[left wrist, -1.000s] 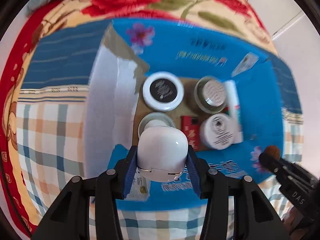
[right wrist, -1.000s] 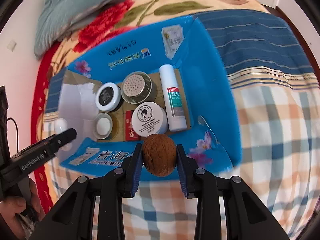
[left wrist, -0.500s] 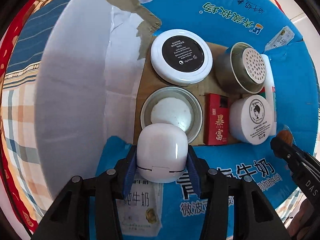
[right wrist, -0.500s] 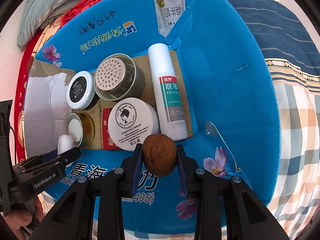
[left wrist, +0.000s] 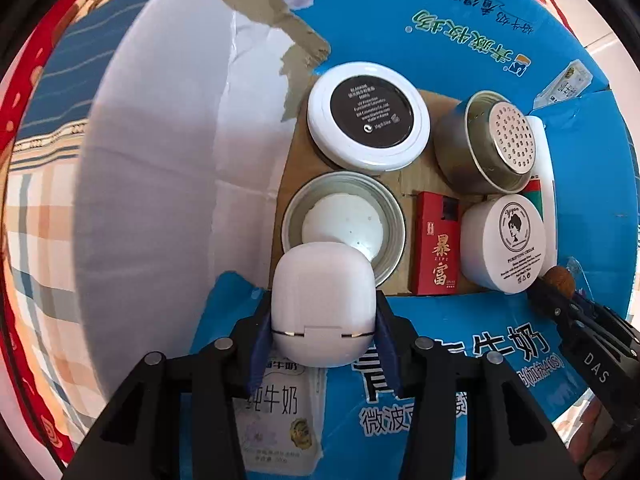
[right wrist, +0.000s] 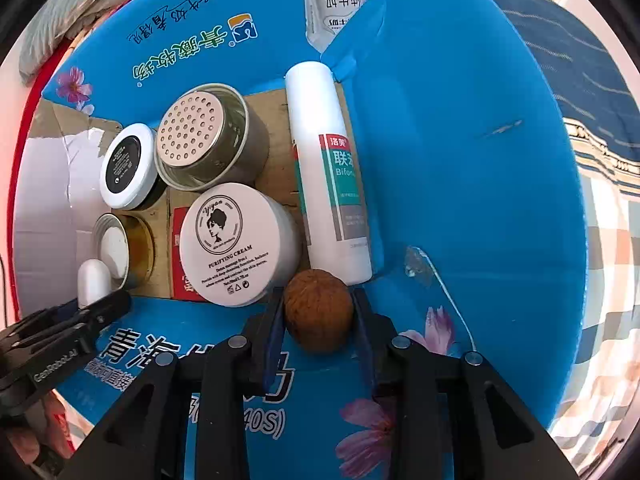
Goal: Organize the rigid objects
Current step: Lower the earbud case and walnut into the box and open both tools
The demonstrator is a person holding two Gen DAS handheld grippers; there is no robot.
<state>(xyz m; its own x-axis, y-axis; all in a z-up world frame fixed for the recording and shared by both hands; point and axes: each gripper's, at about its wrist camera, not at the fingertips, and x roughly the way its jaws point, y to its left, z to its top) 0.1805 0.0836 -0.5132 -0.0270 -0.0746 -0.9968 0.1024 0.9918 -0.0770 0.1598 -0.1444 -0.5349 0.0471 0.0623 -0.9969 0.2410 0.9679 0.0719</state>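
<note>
Left gripper [left wrist: 323,330] is clamping a white rounded case [left wrist: 323,300] between both blue pads, fingers closed only to the case's width. The case is hanging over the near edge of the blue carton [left wrist: 500,32], overlapping the rim of the open tin [left wrist: 344,220] holding a white disc.

Right gripper [right wrist: 318,322] is pinching a brown walnut [right wrist: 318,310], fingers narrowed to the nut's width. The walnut is sitting just in front of the white cream jar [right wrist: 232,244] and the foot of the white tube [right wrist: 328,172], which is lying along the carton's right wall.

Beyond these: red packet [left wrist: 436,244] lying flat between tin and cream jar, then the black-lidded white compact [left wrist: 368,116] and the perforated metal can [left wrist: 492,148] at the back. A checked cloth [left wrist: 36,216] is showing beneath the carton.
</note>
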